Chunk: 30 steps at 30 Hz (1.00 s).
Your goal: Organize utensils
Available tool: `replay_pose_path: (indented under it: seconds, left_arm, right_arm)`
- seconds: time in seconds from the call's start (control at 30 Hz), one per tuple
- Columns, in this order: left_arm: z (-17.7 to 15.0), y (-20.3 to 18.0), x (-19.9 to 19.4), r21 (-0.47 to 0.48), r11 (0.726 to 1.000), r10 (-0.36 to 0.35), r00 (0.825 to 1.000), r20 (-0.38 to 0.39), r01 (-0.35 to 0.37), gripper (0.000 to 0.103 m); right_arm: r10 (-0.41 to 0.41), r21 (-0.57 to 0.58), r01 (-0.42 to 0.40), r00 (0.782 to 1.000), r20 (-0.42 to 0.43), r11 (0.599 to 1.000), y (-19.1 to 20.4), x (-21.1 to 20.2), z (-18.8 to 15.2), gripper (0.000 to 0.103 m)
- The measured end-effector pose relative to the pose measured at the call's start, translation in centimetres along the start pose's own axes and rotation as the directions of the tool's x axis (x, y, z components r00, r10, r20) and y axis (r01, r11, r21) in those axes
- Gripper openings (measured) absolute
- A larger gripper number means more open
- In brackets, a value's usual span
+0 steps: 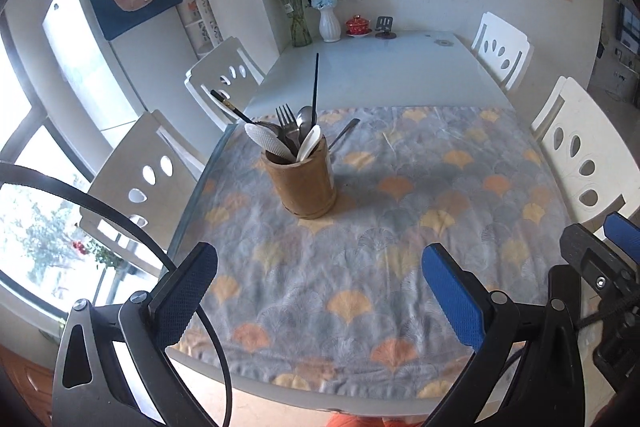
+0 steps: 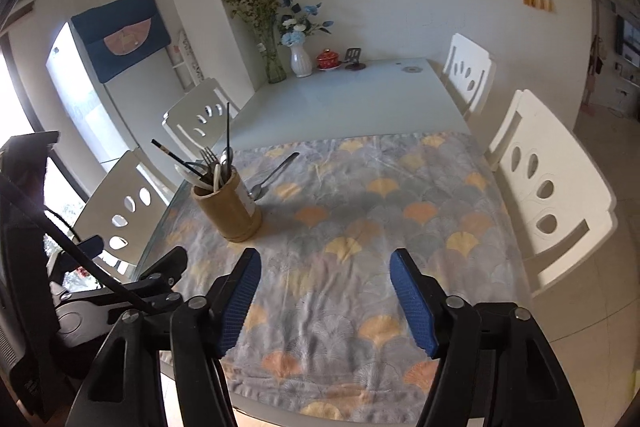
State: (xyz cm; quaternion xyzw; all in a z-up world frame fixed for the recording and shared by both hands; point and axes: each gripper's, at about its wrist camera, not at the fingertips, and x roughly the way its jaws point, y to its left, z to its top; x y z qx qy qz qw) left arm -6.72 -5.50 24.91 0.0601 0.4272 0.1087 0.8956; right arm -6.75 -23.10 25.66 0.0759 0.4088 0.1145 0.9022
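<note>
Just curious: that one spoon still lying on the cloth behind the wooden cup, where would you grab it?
Probably the spoon by mid-handle, coming from above. It lies flat, its bowl tucked against the wooden cup, while the handle points away over open cloth.

Right gripper point(image 2: 325, 301): jaws apart, nothing between, above the patterned cloth point(image 2: 360, 227).
Wooden holder point(image 2: 230, 213): upright on cloth, left of centre, filled with fork, spoons, chopsticks.
Loose spoon point(image 2: 272, 173): flat on cloth, just behind holder.
Worktop point(image 2: 340, 99): bare beyond cloth.
</note>
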Motion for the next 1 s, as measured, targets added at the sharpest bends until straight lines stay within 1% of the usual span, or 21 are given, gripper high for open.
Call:
replay_pose_path:
  seconds: [0.03,0.13,0.23,0.37,0.57,0.7,0.8,0.9,0.97,1.0]
  left_arm:
    - [0.0,-0.1,-0.2,0.001,1.000,-0.004,1.000,0.002,0.004,0.103]
    - [0.0,-0.3,-0.4,-0.002,1.000,-0.022,1.000,-0.004,0.022,0.103]
    - [-0.1,-0.5,-0.5,-0.013,0.998,-0.068,0.997,-0.022,0.067,0.102]
    - [-0.2,-1.0,-0.8,-0.003,0.998,-0.062,0.998,-0.020,0.062,0.102]
    - [-0.2,-0.9,-0.7,0.010,0.999,-0.044,0.999,-0.021,0.044,0.102]
    - [0.1,-0.2,0.6,0.004,0.998,-0.070,0.997,-0.034,0.071,0.102]
    - [0.6,0.4,2.3,0.013,0.996,-0.086,0.995,-0.052,0.086,0.102]
    - [0.8,1.5,4.0,0.019,0.997,-0.069,0.996,-0.055,0.070,0.102]
    - [0.6,2.5,5.3,0.030,0.999,-0.027,0.998,-0.052,0.029,0.102]
    - [0.5,2.9,6.0,0.033,0.999,-0.019,0.998,-0.059,0.021,0.102]
  right_arm:
    - [-0.014,0.007,0.014,1.000,-0.001,1.000,0.0,-0.1,0.0,0.070]
    - [-0.057,0.022,0.057,0.998,-0.007,0.998,-0.3,-0.3,0.0,0.070]
    - [-0.101,0.026,0.101,0.995,-0.013,0.995,-0.4,-0.4,0.1,0.070]
    - [-0.109,0.043,0.110,0.994,-0.033,0.993,-0.9,-0.2,-0.1,0.070]
    - [-0.091,0.072,0.095,0.994,-0.052,0.993,-1.1,0.4,-0.2,0.070]
    - [-0.088,0.078,0.094,0.994,-0.072,0.993,-0.7,1.4,0.0,0.070]
    - [-0.105,0.067,0.111,0.991,-0.087,0.992,0.2,2.7,0.4,0.070]
    - [-0.097,0.069,0.106,0.988,-0.121,0.992,0.9,4.5,0.7,0.070]
    - [-0.090,0.068,0.100,0.985,-0.148,0.993,1.5,6.1,0.6,0.070]
    - [-0.089,0.063,0.099,0.984,-0.156,0.993,1.7,6.9,0.5,0.070]
